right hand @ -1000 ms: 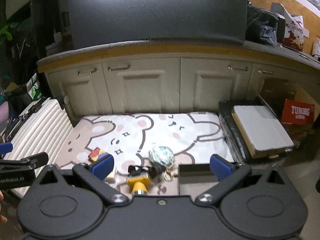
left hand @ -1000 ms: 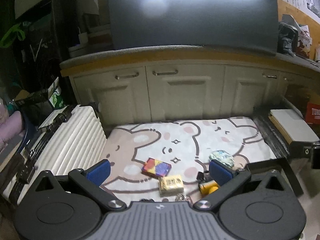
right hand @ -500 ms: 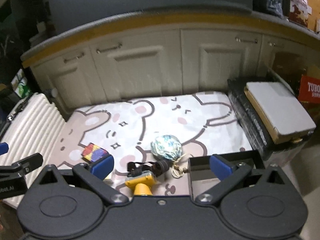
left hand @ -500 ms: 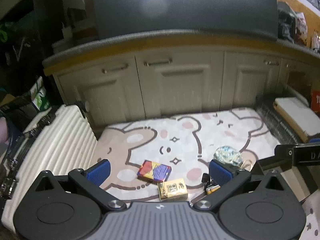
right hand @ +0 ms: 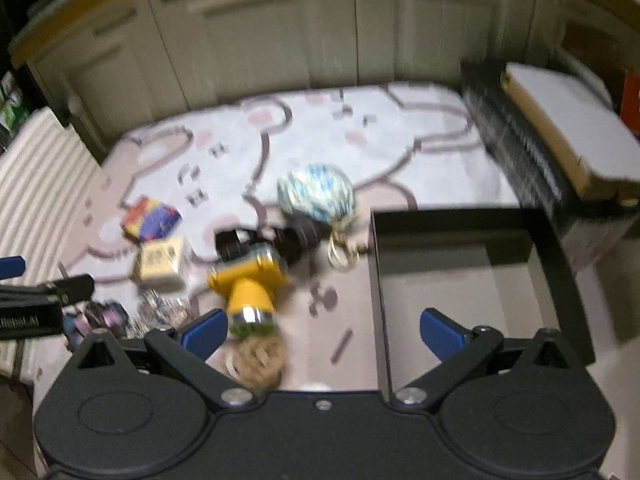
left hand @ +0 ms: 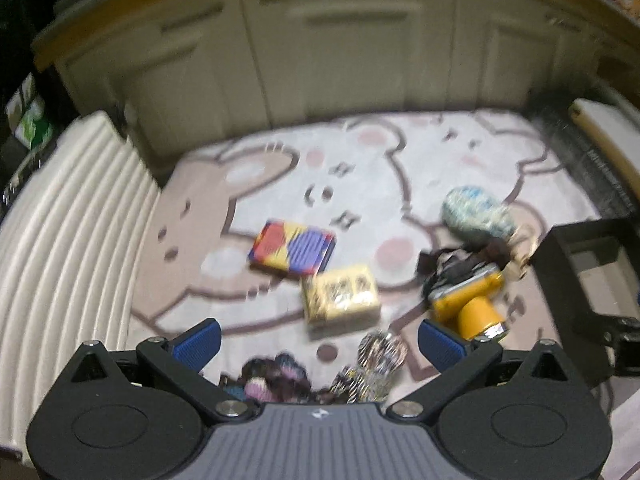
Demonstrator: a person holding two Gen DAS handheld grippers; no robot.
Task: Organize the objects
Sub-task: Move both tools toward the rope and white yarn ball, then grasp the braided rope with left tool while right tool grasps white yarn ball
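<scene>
Both views are smeared by motion blur, so fine detail cannot be read. The left gripper (left hand: 318,342) is seen with its blue-padded fingers (left hand: 198,340) spread wide apart and nothing held between them. Ahead of the gap between those fingers a pale yellow box (left hand: 340,294) is seen lying flat on the bear-print mat (left hand: 360,168), and just beyond it, touching or nearly touching one corner, a multicoloured box (left hand: 292,246) is found. Close beyond the right-hand fingertip a yellow toy camera (left hand: 468,300) is seen with a dark strap (left hand: 460,258) bunched behind it, and farther out a blue-and-white patterned ball (left hand: 476,214) rests. Nearest the gripper body, between the fingers, a shiny crinkled item (left hand: 376,364) and a dark mottled item (left hand: 272,376) are partly shown; what they are cannot be told. A white ribbed suitcase (left hand: 68,248) is seen outside the left finger. The right gripper (right hand: 320,332) is likewise held with its fingers (right hand: 204,334) wide apart and empty. An open black box (right hand: 464,216) is seen ahead of its right-hand finger, its near left edge running in between the two fingers, and the yellow camera lies just beyond its left-hand fingertip. A tan fuzzy item (right hand: 258,360) lies inside that finger.
</scene>
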